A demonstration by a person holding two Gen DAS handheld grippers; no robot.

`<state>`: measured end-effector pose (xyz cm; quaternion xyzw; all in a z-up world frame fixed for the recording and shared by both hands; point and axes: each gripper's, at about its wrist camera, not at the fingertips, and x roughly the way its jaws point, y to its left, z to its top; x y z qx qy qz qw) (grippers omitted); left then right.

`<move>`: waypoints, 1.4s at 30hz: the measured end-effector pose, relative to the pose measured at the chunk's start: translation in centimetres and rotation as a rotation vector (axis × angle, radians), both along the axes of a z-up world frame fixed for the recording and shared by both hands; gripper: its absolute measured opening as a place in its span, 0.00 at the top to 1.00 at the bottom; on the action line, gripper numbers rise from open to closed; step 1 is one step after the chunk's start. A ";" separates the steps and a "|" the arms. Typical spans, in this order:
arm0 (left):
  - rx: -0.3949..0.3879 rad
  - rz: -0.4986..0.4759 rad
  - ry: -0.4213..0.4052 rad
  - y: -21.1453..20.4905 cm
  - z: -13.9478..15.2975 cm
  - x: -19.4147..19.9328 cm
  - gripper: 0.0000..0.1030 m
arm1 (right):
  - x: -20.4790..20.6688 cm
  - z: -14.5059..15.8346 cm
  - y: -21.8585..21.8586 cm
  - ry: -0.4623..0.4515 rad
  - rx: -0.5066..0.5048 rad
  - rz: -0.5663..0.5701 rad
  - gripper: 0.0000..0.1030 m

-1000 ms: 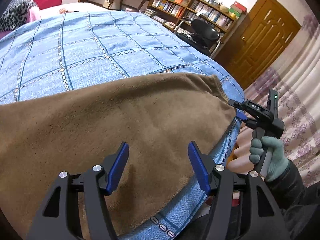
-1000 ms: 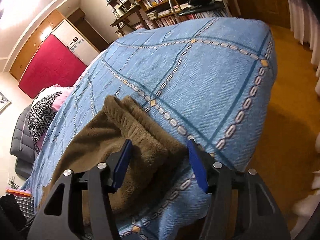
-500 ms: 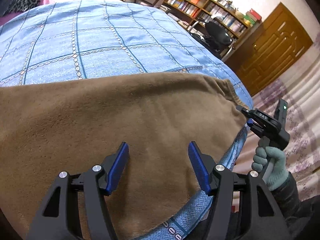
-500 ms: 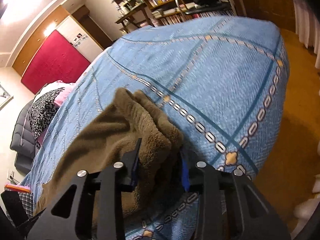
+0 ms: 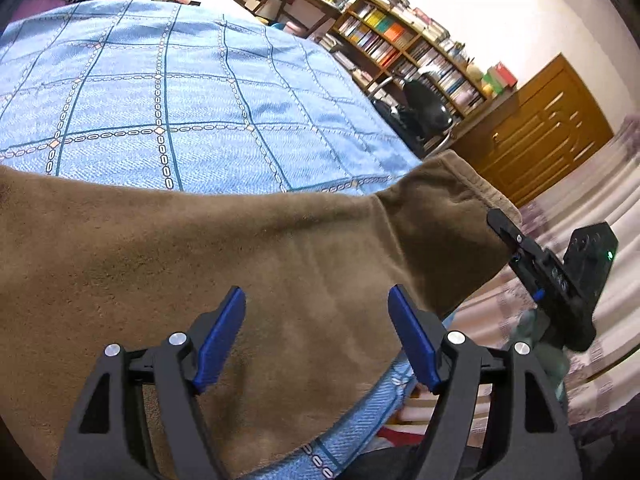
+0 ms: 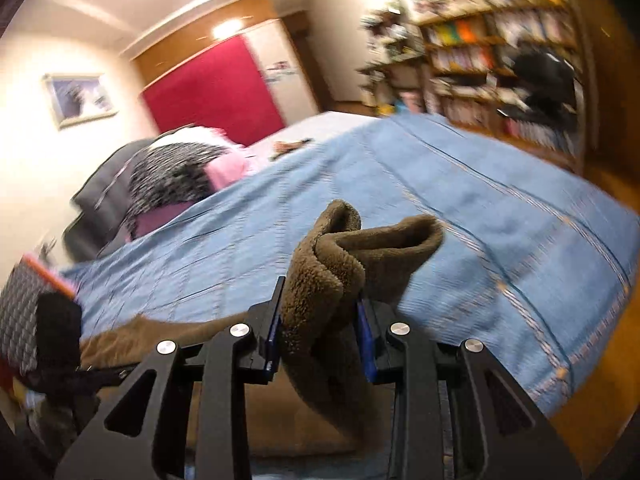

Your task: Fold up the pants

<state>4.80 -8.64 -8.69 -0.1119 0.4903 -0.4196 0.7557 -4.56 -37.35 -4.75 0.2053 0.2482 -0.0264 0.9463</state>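
Observation:
Brown fleece pants (image 5: 200, 264) lie along the near edge of a bed with a blue patterned cover (image 5: 160, 112). My left gripper (image 5: 316, 328) is open, its blue pads over the cloth and holding nothing. My right gripper (image 6: 320, 332) is shut on the bunched end of the pants (image 6: 340, 248) and holds it lifted off the cover. In the left wrist view the right gripper (image 5: 516, 252) shows at the right, holding the raised pants end (image 5: 452, 208).
Pillows and folded bedding (image 6: 172, 176) sit at the head of the bed. A bookshelf (image 5: 408, 48), a black office chair (image 5: 424, 108) and a wooden door (image 5: 540, 128) stand beyond the far side. Carpeted floor (image 6: 600, 380) lies past the bed's corner.
My right gripper closed on the end of the pants and lifted it off the bed, swinging upward. My left gripper stayed open over the cloth.

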 end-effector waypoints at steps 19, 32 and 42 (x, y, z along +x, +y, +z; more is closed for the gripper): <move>-0.268 0.140 0.199 8.6 -1.9 2.7 0.22 | 5.3 -3.4 19.7 0.102 -0.256 0.457 0.70; -0.301 0.040 0.300 7.3 -3.3 3.8 0.21 | 4.6 -5.5 21.5 0.126 -0.331 0.593 0.71; -0.239 0.015 0.354 5.3 -4.4 5.0 0.21 | 2.6 -5.6 20.2 0.117 -0.316 0.628 0.64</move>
